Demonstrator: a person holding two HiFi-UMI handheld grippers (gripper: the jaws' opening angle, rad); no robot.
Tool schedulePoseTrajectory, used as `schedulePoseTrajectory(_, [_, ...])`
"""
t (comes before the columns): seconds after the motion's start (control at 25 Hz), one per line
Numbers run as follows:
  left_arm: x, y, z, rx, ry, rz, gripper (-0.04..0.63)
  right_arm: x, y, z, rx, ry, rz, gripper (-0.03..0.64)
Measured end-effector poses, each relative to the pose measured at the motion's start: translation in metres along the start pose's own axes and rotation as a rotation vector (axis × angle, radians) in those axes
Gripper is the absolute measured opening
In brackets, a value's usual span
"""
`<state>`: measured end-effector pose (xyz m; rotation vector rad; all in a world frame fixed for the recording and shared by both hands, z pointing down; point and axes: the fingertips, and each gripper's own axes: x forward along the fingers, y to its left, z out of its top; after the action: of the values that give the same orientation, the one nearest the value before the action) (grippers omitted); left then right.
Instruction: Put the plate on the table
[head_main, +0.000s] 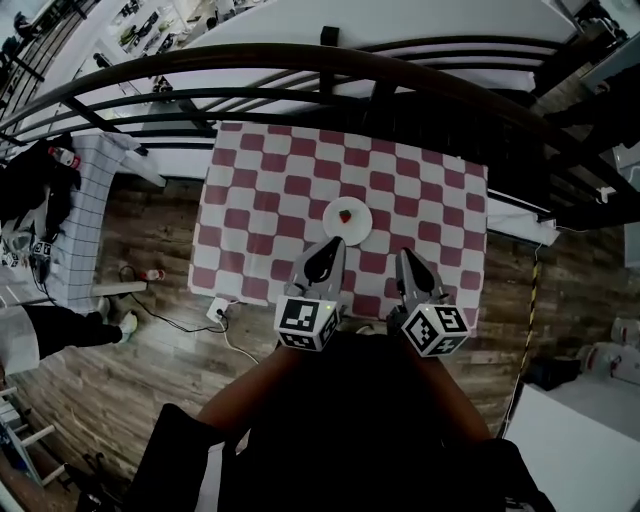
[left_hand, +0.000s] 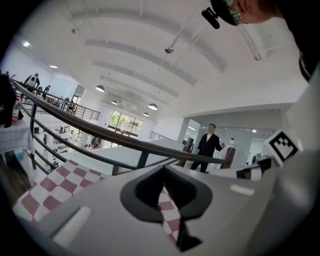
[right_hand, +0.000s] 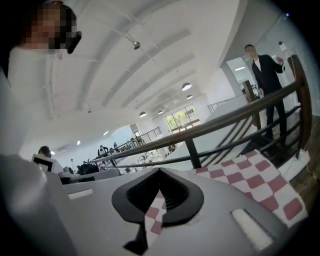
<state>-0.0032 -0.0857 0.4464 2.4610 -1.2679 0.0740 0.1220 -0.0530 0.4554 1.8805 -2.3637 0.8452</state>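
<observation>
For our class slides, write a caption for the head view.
Left gripper and right gripper, both shut and empty, hover before a white plate with a strawberry on the checked table.

There is one table under a red-and-white checked cloth (head_main: 250, 200). On it is one round white plate (head_main: 360, 227), and on that one red strawberry (head_main: 345, 215). There are two grey hand-held grippers, the left gripper (head_main: 324, 254) and the right gripper (head_main: 410, 262). One black metal railing (head_main: 300, 58) runs behind the table. One person in a dark suit (left_hand: 209, 142) is in sight. One white grid-patterned cloth (head_main: 92, 210) lies at the side.
</observation>
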Motion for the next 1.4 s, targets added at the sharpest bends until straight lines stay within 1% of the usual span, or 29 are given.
schedulePoseTrajectory(0.24, [-0.013, -0.042, 0.019, 0.076, -0.08, -0.006, 0.011, -0.028, 0.013, 0.024, -0.168, -0.056, 0.019, 0.0])
schedulePoseTrajectory(0.4, [-0.02, -0.065, 0.019, 0.096, -0.098, -0.002, 0.011, -0.047, 0.02, 0.033, -0.26, -0.085, 0.007, 0.0])
schedulePoseTrajectory(0.64, [-0.031, -0.102, 0.018, 0.138, -0.121, -0.009, 0.011, -0.081, 0.023, 0.041, -0.286, -0.146, -0.007, 0.0])
schedulePoseTrajectory(0.76, [-0.037, -0.122, 0.017, 0.144, -0.134, -0.022, 0.011, -0.096, 0.025, 0.037, -0.303, -0.158, -0.003, -0.001])
schedulePoseTrajectory(0.92, [-0.046, -0.143, 0.012, 0.175, -0.128, -0.025, 0.011, -0.114, 0.024, 0.033, -0.319, -0.172, -0.005, -0.002])
schedulePoseTrajectory(1.16, [-0.056, -0.169, 0.006, 0.191, -0.133, -0.037, 0.009, -0.138, 0.017, 0.03, -0.317, -0.186, -0.019, -0.002])
schedulePoseTrajectory(1.4, [-0.065, -0.184, -0.003, 0.192, -0.136, -0.022, 0.01, -0.156, 0.011, 0.026, -0.323, -0.196, -0.01, -0.002])
